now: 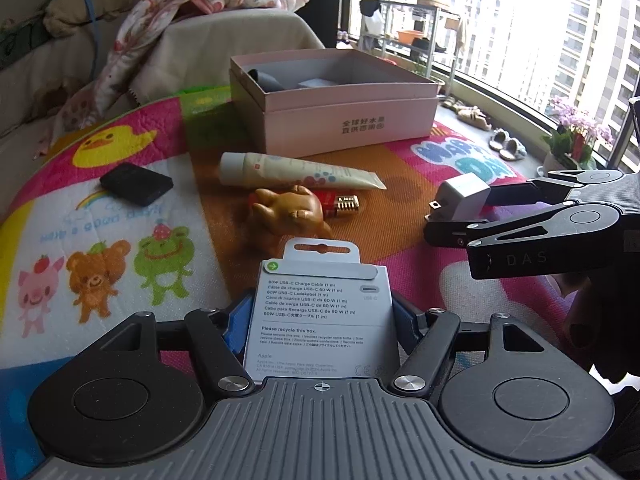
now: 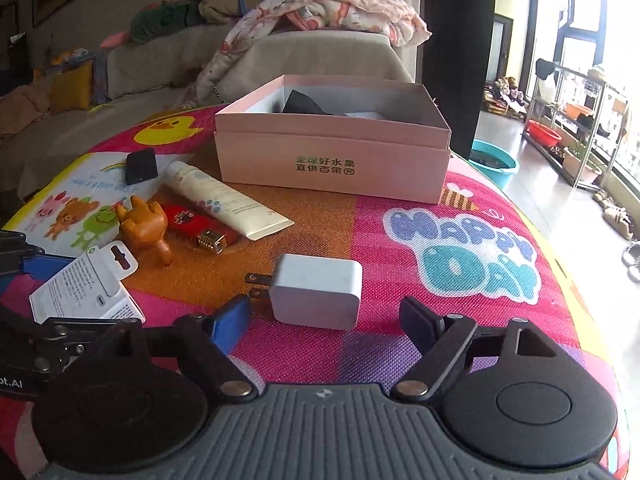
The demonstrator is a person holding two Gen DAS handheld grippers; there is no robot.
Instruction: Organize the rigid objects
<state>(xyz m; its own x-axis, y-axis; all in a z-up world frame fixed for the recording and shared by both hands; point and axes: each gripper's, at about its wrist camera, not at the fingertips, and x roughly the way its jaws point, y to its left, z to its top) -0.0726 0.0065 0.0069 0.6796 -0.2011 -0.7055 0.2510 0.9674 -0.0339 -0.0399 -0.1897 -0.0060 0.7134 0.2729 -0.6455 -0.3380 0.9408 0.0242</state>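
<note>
My left gripper [image 1: 320,320] is shut on a white USB-C cable box [image 1: 320,312], held between its blue pads; the box also shows in the right wrist view [image 2: 86,284]. My right gripper [image 2: 328,320] is open, its fingers on either side of a white charger plug [image 2: 316,290] lying on the mat; it also shows in the left wrist view [image 1: 462,196]. An open pink cardboard box [image 2: 332,160] stands at the back, with dark items inside. A cream tube [image 2: 224,200], a red lighter [image 2: 196,226], a brown figurine [image 2: 142,226] and a black case [image 2: 140,166] lie on the mat.
Everything sits on a colourful cartoon play mat [image 2: 460,248]. A sofa with a blanket [image 2: 340,12] is behind. To the right are a blue basin [image 2: 494,162], a shelf rack [image 2: 572,128], slippers and a window.
</note>
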